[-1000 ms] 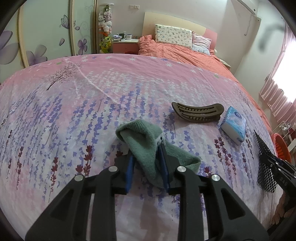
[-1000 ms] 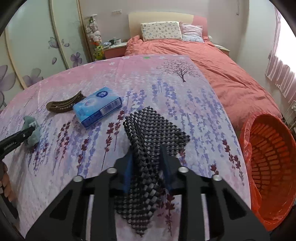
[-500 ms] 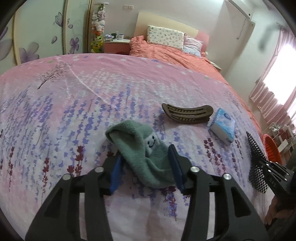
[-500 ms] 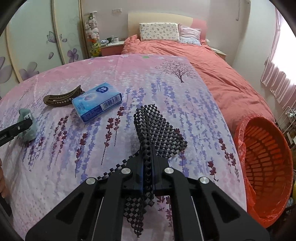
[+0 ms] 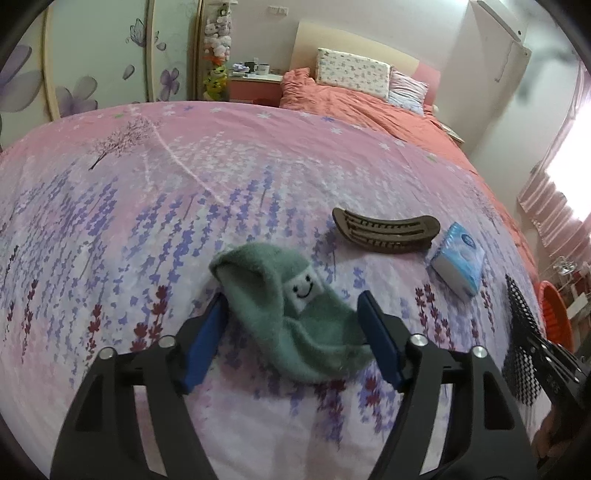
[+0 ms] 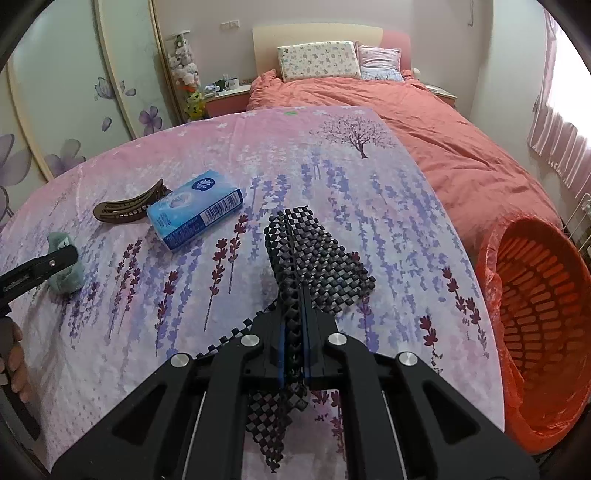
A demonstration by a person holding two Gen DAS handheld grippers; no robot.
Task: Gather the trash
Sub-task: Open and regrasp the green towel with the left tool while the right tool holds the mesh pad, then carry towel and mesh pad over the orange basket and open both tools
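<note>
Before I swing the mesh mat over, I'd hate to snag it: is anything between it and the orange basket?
Nothing visible: only bare bedspread lies between the mesh mat, clamped in the right gripper, and the orange basket.

A pink cloth [image 5: 184, 184] with purple flowers and a small tree is covering the near surface. Behind it, an orange duvet [image 6: 424, 122] is lying over a bed, and two pillows, one flowered [image 6: 317, 61] and one striped [image 6: 378, 61], are leaning at the headboard. Mugs [image 6: 231, 83] are standing on the nightstand [image 6: 225, 98]. Plush toys [image 5: 218, 33] are hanging just beside the wardrobe doors [image 5: 96, 55]. Pink curtains [image 6: 554, 140] are hanging at the window.
</note>
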